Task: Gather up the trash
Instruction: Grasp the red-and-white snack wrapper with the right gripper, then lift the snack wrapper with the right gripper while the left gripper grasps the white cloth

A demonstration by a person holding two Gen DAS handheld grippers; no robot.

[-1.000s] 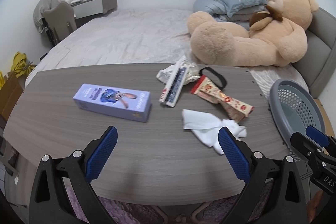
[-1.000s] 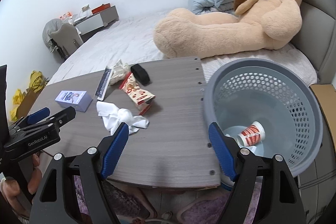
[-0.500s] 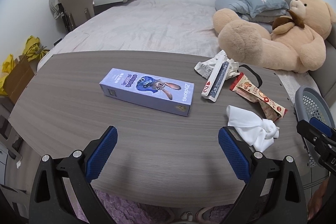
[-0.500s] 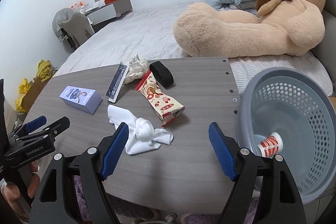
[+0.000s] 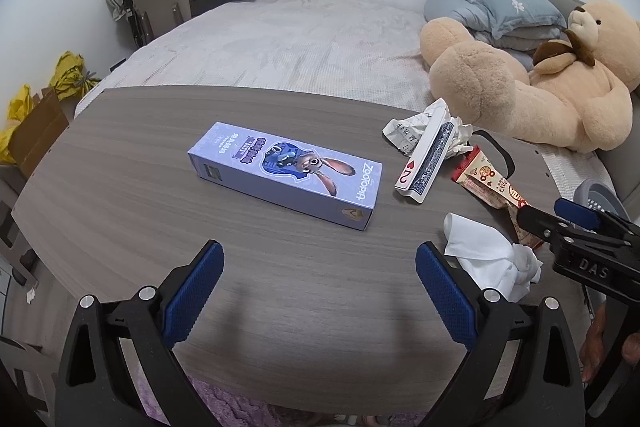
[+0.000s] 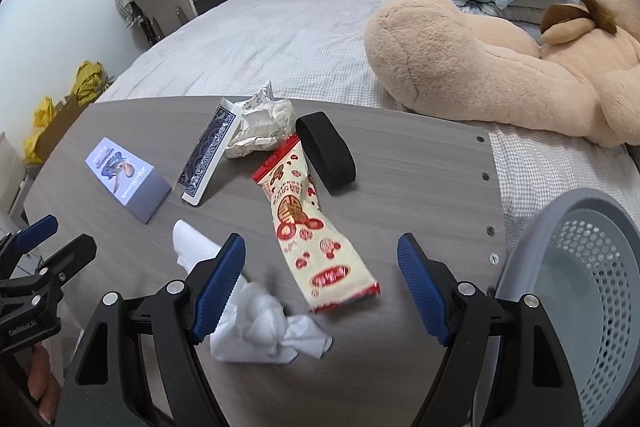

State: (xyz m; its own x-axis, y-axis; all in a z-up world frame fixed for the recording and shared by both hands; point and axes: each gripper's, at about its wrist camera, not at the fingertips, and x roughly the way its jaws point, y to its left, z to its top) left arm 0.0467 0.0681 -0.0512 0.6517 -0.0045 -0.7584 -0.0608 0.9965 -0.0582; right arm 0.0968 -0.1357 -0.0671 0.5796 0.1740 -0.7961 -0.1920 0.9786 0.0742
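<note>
Trash lay scattered on the right half of the grey wood-grain table [image 5: 120, 211]. In the left wrist view, the left gripper [image 5: 318, 291] hung released over bare tabletop near the front edge, nothing between its blue pads. Ahead lay a purple Zootopia box [image 5: 288, 173], and to its right a playing-card box [image 5: 426, 163] leaning on crumpled paper [image 5: 408, 129]. Farther right were a red-and-cream snack wrapper [image 5: 486, 183] and a white tissue [image 5: 492, 259], the tissue just beside the right pad. The right gripper [image 5: 576, 223] entered from the right edge.

In the right wrist view, the right gripper [image 6: 320, 275] was spread wide and empty, with the snack wrapper [image 6: 312, 223] lying between its jaws and the tissue [image 6: 260, 323] under its left finger. A black band [image 6: 326, 149] touched the wrapper's far end. The grey perforated basket [image 6: 576, 267] sat off the table's right edge. I judged that a closing grip might catch tissue and wrapper together, or skid the slick wrapper away. Beyond the table stood a bed with a large teddy bear [image 6: 480, 67] and blue pillows.
</note>
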